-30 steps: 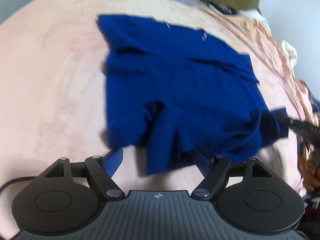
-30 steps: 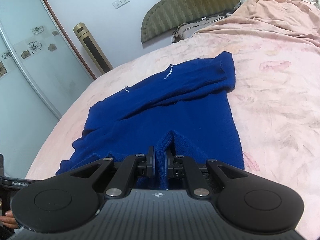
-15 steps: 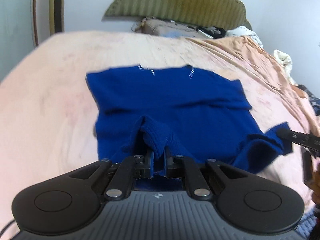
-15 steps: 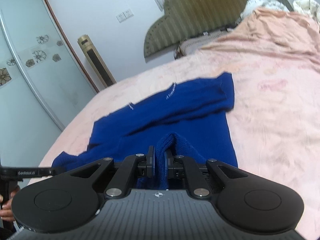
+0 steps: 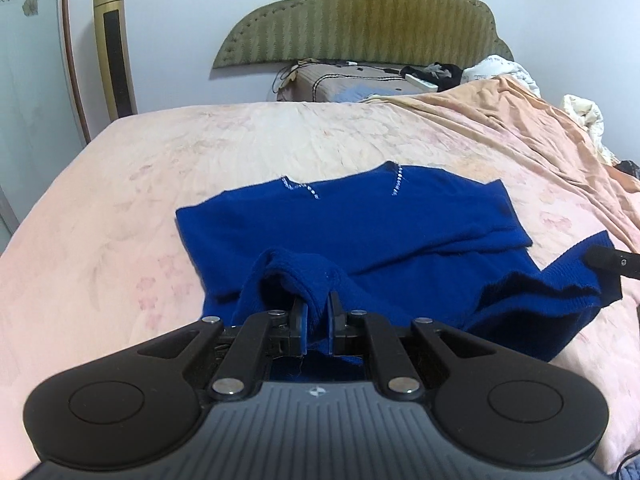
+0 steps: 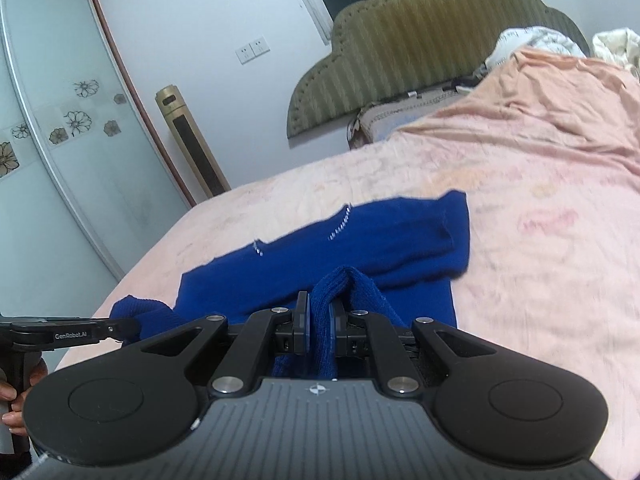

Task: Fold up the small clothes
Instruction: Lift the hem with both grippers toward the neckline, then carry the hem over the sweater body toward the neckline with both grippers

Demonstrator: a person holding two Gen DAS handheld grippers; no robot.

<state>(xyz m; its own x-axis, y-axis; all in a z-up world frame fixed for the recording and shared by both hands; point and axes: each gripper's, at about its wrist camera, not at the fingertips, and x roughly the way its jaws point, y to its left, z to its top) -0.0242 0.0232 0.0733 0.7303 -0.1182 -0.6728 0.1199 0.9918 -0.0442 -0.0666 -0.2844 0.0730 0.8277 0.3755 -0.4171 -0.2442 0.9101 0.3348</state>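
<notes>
A small blue knit sweater (image 5: 360,224) lies on the pink bed sheet (image 5: 120,200), its neckline with sparkly trim toward the headboard. My left gripper (image 5: 316,312) is shut on the sweater's near-left hem corner and holds it raised off the bed. My right gripper (image 6: 319,312) is shut on the near-right hem corner of the sweater (image 6: 360,240), also raised. The right gripper's finger shows at the right edge of the left wrist view (image 5: 612,260); the left gripper shows at the left of the right wrist view (image 6: 72,330).
A green padded headboard (image 5: 356,16) stands at the far end, with a pillow (image 5: 352,80) and loose items below it. A rumpled orange blanket (image 5: 540,128) covers the bed's right side. A gold tower fan (image 5: 114,44) and a glass wardrobe door (image 6: 48,140) stand to the left.
My left gripper closed on the sweater's hem, having been open a second ago. Both grippers lifted the hem corners and tilted up, so the headboard and wall came into view.
</notes>
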